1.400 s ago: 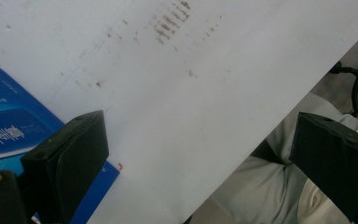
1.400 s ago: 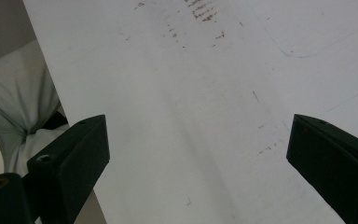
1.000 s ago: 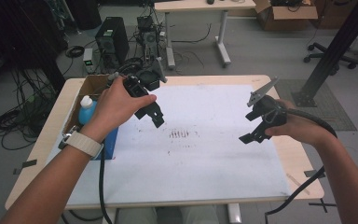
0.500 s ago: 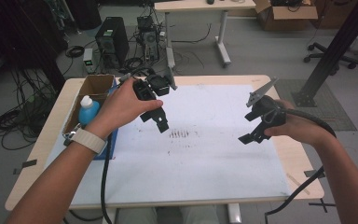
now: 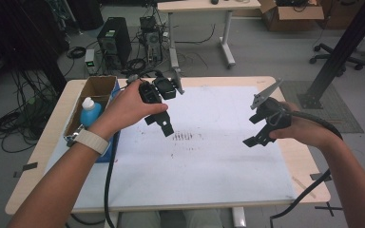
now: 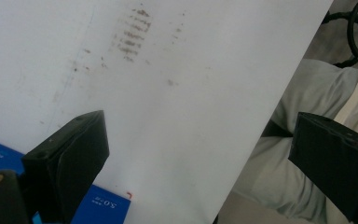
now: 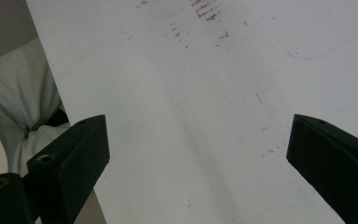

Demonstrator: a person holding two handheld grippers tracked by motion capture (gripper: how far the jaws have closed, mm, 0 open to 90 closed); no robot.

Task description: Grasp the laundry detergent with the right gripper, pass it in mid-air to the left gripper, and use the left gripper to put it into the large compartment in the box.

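Both the left gripper [image 5: 164, 124] and right gripper [image 5: 256, 137] are gaping, holding nothing; swinging left could knock the bottle [image 5: 90, 112] over.

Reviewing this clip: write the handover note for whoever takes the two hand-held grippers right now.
Left hand-held gripper: open, holding nothing, held above the white sheet near the brown smudges.
Right hand-held gripper: open, holding nothing, above the sheet's right part.
Things: blue bottle with white cap stands in the cardboard box at the table's left edge, untouched.
Done: nothing grasped yet.
Left: probably fetching the bottle and dealing with the smudges.
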